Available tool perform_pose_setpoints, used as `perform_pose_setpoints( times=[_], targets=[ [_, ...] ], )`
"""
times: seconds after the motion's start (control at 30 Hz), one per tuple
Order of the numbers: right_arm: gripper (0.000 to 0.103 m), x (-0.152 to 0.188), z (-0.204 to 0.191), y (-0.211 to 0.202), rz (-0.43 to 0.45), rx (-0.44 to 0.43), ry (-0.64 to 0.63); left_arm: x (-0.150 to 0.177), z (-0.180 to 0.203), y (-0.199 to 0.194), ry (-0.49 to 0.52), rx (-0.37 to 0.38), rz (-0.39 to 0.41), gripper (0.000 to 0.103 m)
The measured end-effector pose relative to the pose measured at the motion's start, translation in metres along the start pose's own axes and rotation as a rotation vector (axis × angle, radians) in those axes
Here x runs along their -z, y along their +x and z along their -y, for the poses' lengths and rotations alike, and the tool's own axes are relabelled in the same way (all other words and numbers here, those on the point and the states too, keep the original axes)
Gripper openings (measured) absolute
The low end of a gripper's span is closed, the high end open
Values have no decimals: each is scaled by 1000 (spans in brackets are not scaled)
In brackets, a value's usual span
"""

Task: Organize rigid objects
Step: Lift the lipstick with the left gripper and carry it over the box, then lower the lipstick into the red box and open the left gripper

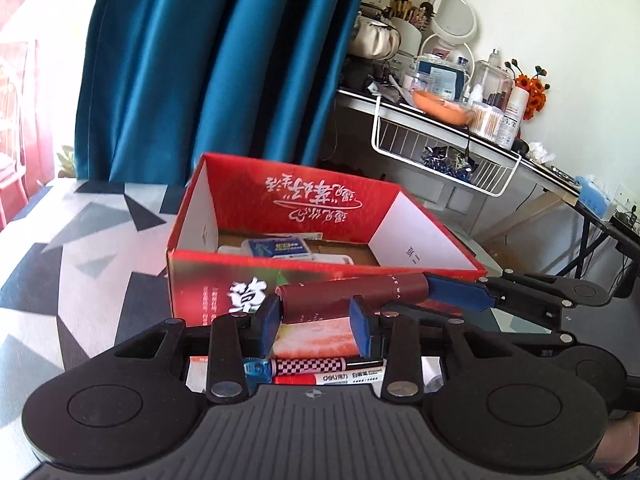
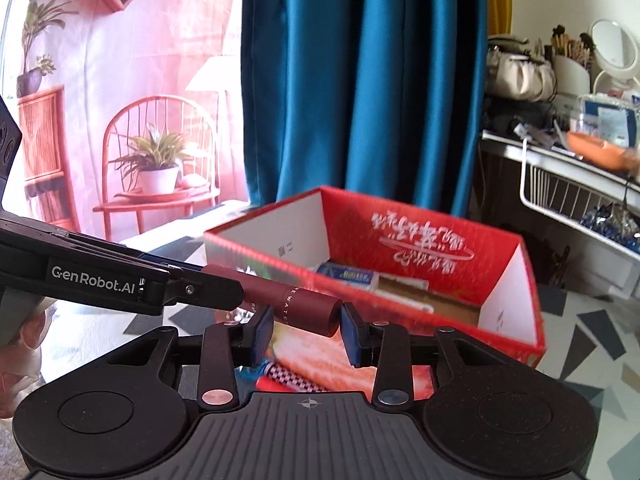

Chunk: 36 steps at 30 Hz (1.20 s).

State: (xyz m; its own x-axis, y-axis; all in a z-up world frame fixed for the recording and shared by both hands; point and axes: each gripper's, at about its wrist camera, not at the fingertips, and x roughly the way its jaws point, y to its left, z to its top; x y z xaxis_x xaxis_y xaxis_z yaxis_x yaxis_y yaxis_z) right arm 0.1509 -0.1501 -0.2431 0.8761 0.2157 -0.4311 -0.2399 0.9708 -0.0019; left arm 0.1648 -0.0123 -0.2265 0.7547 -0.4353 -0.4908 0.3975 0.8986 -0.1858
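A dark red cylindrical tube [image 1: 352, 296] hangs in the air just in front of the open red cardboard box [image 1: 208, 280]. Both grippers hold it, one at each end. My left gripper [image 1: 316, 320] is shut on its left end, and its fingers reach in from the left in the right wrist view [image 2: 208, 288]. My right gripper [image 2: 306, 330] is shut on the tube's other end [image 2: 304, 306], and its blue-padded fingers [image 1: 460, 292] reach in from the right in the left wrist view. The box [image 2: 516, 320] holds a blue and white pack [image 1: 280, 247].
Markers [image 1: 332, 372] lie on the patterned tablecloth [image 1: 80, 264] below the grippers, in front of the box. A teal curtain [image 1: 224, 64] hangs behind. A cluttered vanity desk with a white wire basket [image 1: 440, 148] stands at the right.
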Motion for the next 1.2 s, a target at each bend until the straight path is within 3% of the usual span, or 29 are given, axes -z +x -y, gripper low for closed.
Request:
perform_pose_setpoints(
  times=[0.23,0.4,0.57,0.83,1.2],
  targets=[
    [33,-17,18,-3,39,44,0,-20,10,24,11,37,-27,39],
    [32,-24,40,4,31,101,14,-39,8,57,-54,119,-96,39],
    [32,-30,60,9,28,161,21,-52,18,82,-27,140,-121,39],
    [33,-18,86,23,-16,206,96,-50,20,127,-87,212,-249,39],
    [33,0,106,25,-54,213,204,-46,32,134,-29,200,-251,43]
  ],
)
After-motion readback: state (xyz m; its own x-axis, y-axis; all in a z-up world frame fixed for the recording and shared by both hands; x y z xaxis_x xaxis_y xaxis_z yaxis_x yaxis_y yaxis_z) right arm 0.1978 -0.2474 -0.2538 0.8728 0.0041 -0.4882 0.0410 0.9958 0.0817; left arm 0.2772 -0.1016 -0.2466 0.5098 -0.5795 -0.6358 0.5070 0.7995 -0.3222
